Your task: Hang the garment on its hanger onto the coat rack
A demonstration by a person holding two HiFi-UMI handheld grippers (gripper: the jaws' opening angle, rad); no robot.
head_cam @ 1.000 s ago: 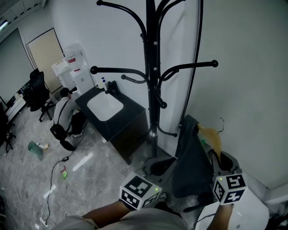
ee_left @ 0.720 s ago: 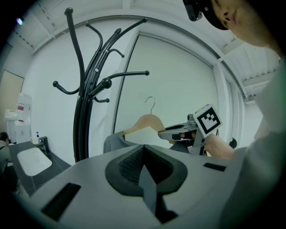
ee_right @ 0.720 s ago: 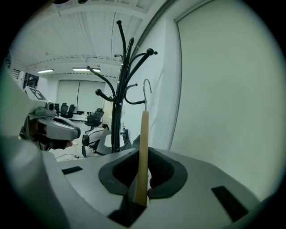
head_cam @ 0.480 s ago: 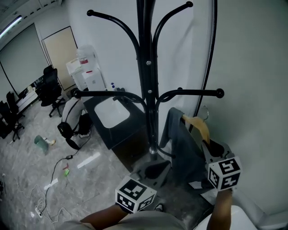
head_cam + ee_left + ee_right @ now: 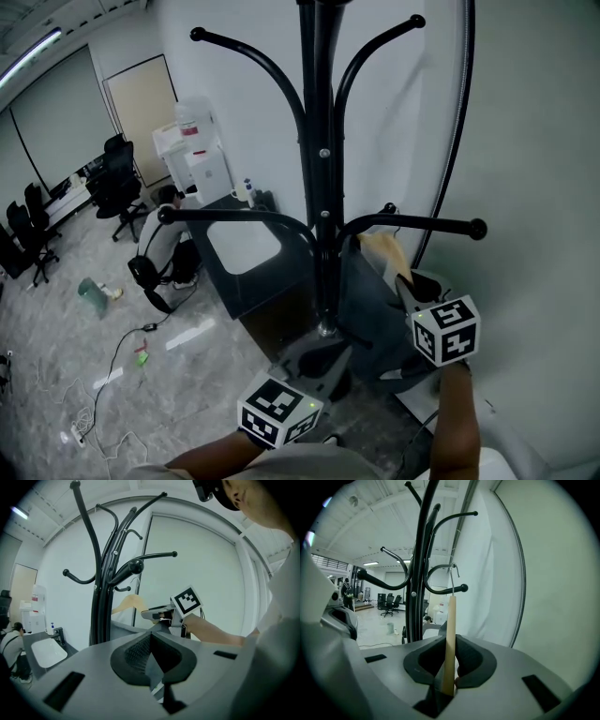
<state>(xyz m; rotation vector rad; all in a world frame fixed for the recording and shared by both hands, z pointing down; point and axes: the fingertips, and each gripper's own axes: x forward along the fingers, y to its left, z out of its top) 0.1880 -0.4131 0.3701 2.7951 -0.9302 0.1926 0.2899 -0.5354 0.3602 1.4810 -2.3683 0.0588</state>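
Observation:
A black coat rack (image 5: 321,159) stands in front of me, its curved arms spreading left and right. My right gripper (image 5: 410,284) is shut on a wooden hanger (image 5: 382,251) that carries a dark grey garment (image 5: 361,305). In the right gripper view the hanger (image 5: 450,639) stands upright between the jaws, its metal hook (image 5: 452,573) close to a rack arm with a ball end (image 5: 445,588). My left gripper (image 5: 314,361) is low beside the rack pole, shut with nothing in it. The left gripper view shows the rack (image 5: 101,588), the hanger (image 5: 129,604) and the right gripper (image 5: 161,615).
A white wall (image 5: 534,141) lies right behind the rack. A black cabinet with a white basin (image 5: 246,248) stands to its left. Further left are a water dispenser (image 5: 202,155), office chairs (image 5: 117,183), a seated person (image 5: 159,244) and cables on the floor (image 5: 112,361).
My right gripper has lifted the hanger and garment up and leftward, towards the rack's right arm. The head view has tilted upward; the left gripper stayed low.

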